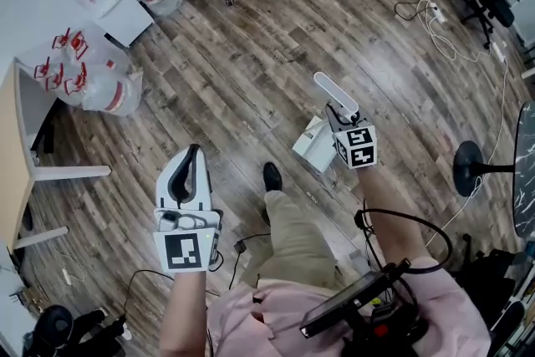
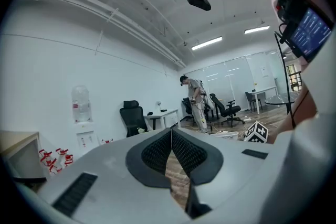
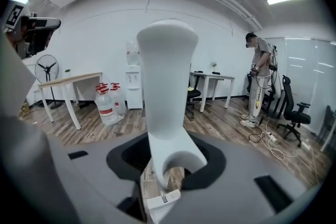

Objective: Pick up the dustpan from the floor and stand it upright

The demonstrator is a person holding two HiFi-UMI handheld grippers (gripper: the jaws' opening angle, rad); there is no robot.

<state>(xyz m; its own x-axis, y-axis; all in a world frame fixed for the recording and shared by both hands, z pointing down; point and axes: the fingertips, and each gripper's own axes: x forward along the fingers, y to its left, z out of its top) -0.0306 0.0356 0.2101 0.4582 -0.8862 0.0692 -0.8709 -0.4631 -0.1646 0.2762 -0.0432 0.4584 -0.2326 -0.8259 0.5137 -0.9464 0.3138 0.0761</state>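
The head view looks steeply down on the floor (image 1: 251, 71), over the left tool (image 1: 191, 159) and right tool (image 1: 338, 112). Each tool's view looks level across the room along its jaws, the right's close behind the dustpan (image 3: 167, 92); both share the standing person (image 2: 195, 98).

Left hand-held gripper (image 1: 194, 152) jaws together, empty; right hand-held gripper (image 1: 338, 114) clamping dustpan handle (image 3: 167, 76)

White dustpan (image 1: 316, 146); brown plank floor (image 1: 251, 71); red-capped clear jugs (image 1: 104, 92).

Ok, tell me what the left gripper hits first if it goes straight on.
Nothing close: the left gripper, jaws shut, points out over wooden floor. Far off, probably the black office chair, though depth is unclear.
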